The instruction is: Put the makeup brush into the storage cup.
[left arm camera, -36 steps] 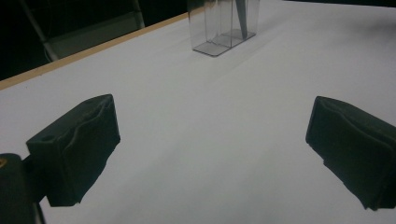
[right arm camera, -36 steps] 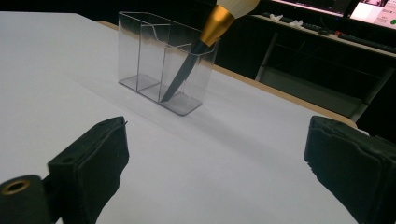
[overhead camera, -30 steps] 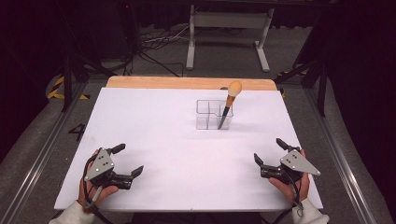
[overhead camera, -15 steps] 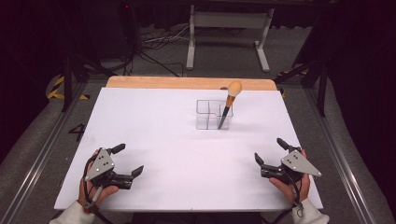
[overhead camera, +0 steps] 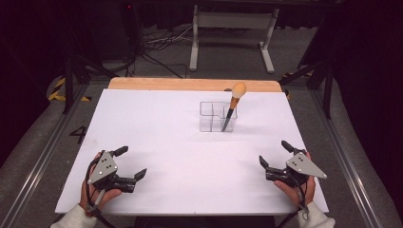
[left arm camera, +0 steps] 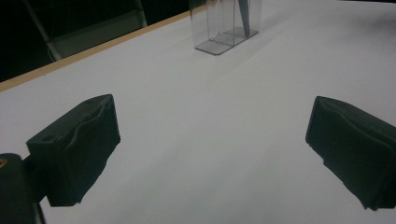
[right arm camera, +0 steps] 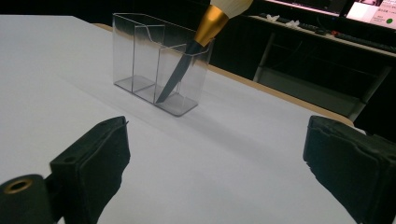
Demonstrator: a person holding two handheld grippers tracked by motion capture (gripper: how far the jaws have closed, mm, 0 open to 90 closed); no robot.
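Brush (overhead camera: 233, 106) leans in organizer (overhead camera: 211, 117); claws wide apart.

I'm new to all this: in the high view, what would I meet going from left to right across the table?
Left gripper → clear plastic organizer → makeup brush standing tilted in its right end → right gripper.

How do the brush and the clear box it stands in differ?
The brush is slim and leans to one side; the clear box is squat and sits flat on the table. The brush has a black handle, a gold band and a pale tip, while the box is see-through and split into compartments. The brush sticks out well above the box's rim. Neither is touched by a tool.
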